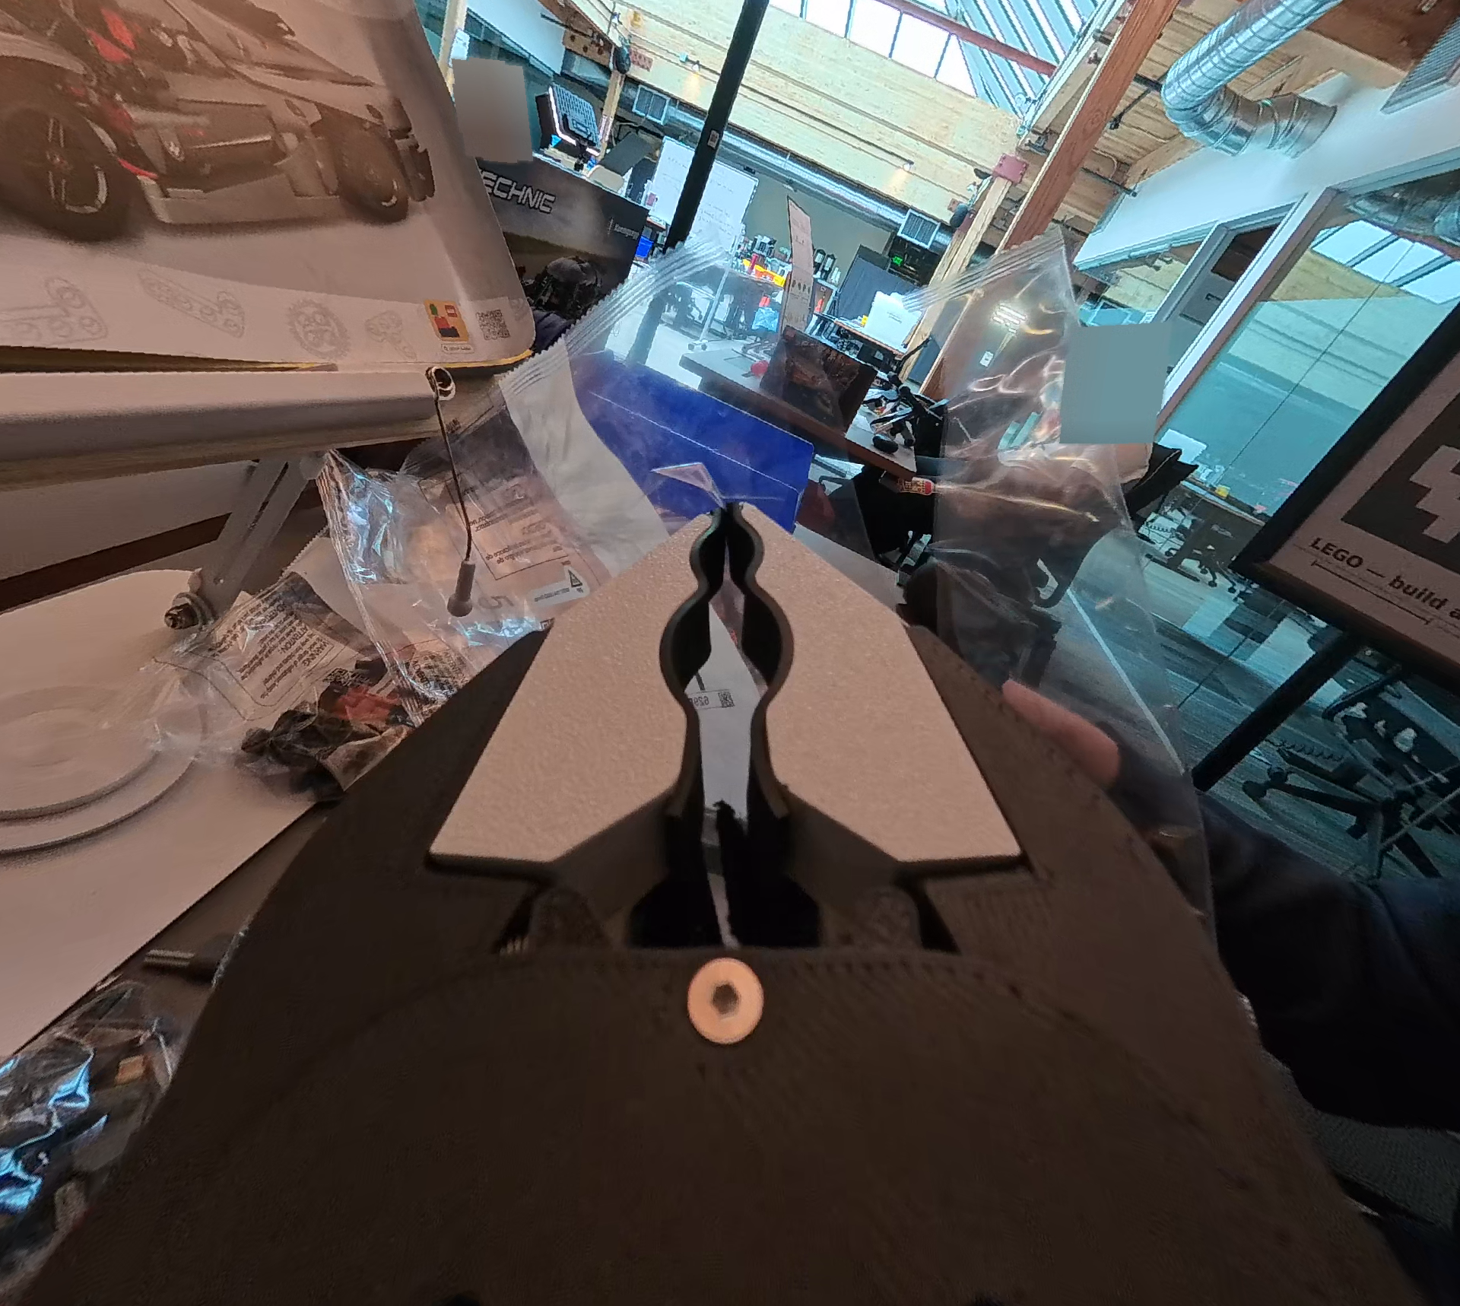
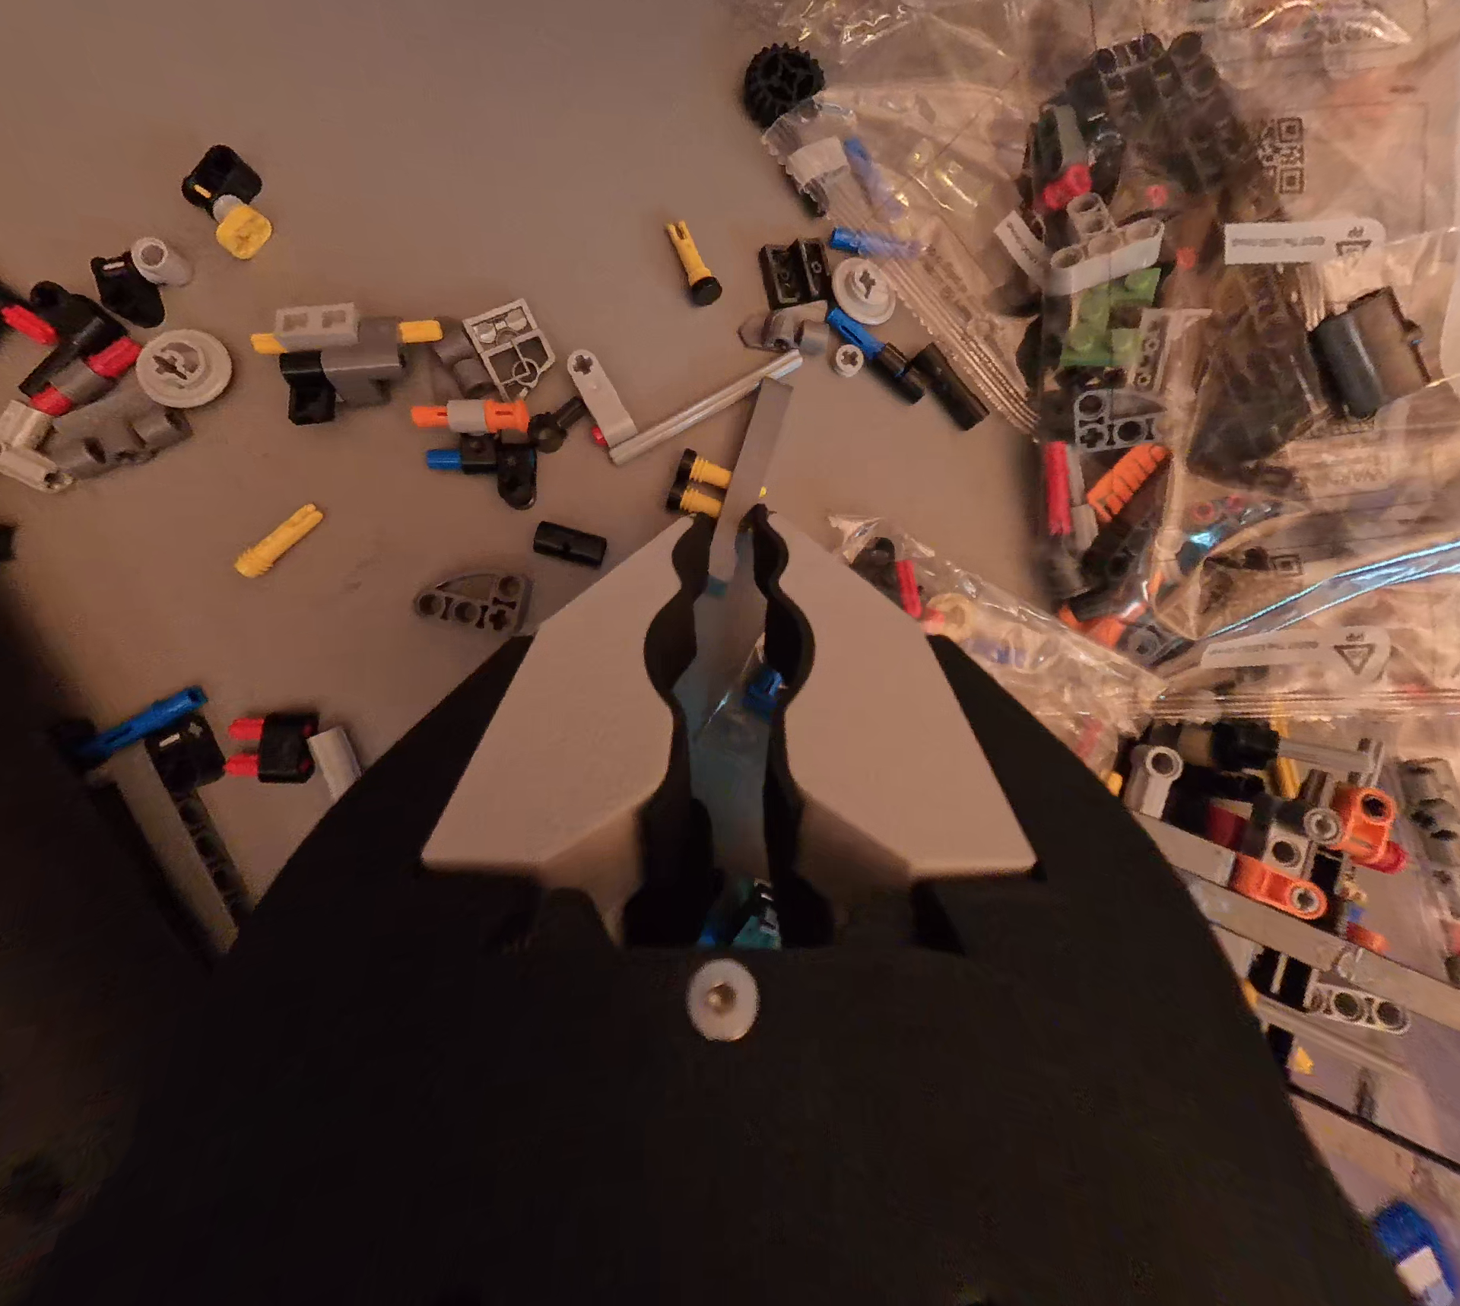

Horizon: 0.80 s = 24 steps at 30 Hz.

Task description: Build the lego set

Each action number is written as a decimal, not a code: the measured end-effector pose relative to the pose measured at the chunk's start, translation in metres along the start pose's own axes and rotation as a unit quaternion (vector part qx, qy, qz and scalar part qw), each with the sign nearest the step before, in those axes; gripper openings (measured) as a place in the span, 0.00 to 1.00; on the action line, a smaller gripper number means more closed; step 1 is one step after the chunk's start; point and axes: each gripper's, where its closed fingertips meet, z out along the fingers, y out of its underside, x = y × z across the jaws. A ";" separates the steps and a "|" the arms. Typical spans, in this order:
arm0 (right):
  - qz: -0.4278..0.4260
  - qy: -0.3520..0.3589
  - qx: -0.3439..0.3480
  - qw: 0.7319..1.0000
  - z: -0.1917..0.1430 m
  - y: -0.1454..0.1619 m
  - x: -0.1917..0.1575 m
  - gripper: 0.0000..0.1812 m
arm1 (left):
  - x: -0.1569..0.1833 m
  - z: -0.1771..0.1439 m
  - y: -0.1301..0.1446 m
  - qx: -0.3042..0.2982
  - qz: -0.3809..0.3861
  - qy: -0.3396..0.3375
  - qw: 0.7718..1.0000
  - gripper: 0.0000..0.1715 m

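My left gripper (image 1: 731, 517) is shut on the lower edge of a clear empty plastic bag (image 1: 632, 335) and holds it up in the air. A gloved hand (image 1: 1066, 738) shows behind the bag at the right. My right gripper (image 2: 731, 525) points down at the table and is shut on a thin flat grey strip (image 2: 762, 438) that sticks out past the tips. Loose Lego Technic pieces lie on the tan table (image 2: 395, 43) below: a long grey axle (image 2: 711, 414), yellow pins (image 2: 699, 486), a black gear (image 2: 782, 83) and a grey beam (image 2: 474, 604).
Clear bags of parts (image 2: 1185, 320) are piled at the right in the right wrist view. In the left wrist view an instruction booklet (image 1: 237, 122) rests on a stand at the upper left, above more bags (image 1: 332, 675) and a white round disc (image 1: 71, 754). A framed sign (image 1: 1382, 517) stands at the right. About 25 cm separates my left fingertips from my right. About 11 cm separates my right fingertips from the black gear (image 2: 782, 83).
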 end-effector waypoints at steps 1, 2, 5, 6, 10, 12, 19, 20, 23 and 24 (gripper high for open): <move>-0.002 0.002 0.003 1.000 -0.001 -0.001 0.000 0.04 | 0.000 0.000 0.000 0.000 0.000 0.000 1.000 0.00; 0.001 0.001 0.008 1.000 -0.001 -0.003 -0.001 0.05 | 0.000 0.000 0.000 0.000 0.000 -0.001 1.000 0.00; 0.004 -0.001 0.001 1.000 0.000 0.000 0.000 0.08 | 0.000 0.000 0.000 0.001 0.000 -0.001 1.000 0.00; -0.008 0.010 -0.003 1.000 -0.001 0.001 0.002 0.03 | 0.000 0.000 0.000 0.000 0.001 -0.001 1.000 0.00; -0.039 0.045 0.012 0.998 -0.007 -0.007 0.008 0.03 | 0.000 -0.001 -0.001 0.000 0.002 -0.002 1.000 0.00; -0.053 0.063 0.012 0.997 -0.009 -0.008 0.011 0.03 | 0.000 -0.001 -0.001 0.000 0.003 -0.002 1.000 0.00; -0.134 0.113 0.018 0.984 -0.012 -0.016 0.011 0.03 | 0.000 -0.001 -0.001 0.000 0.003 -0.003 1.000 0.00; -0.144 0.113 0.012 0.983 -0.010 -0.015 0.010 0.03 | 0.000 -0.001 -0.001 0.000 0.003 -0.003 1.000 0.00; -0.173 0.136 -0.002 0.975 -0.009 -0.014 0.012 0.03 | 0.000 -0.001 -0.001 0.001 0.004 -0.003 1.000 0.00; -0.182 0.148 0.002 0.972 -0.012 -0.017 0.014 0.03 | 0.000 -0.001 -0.001 0.001 0.004 -0.003 1.000 0.00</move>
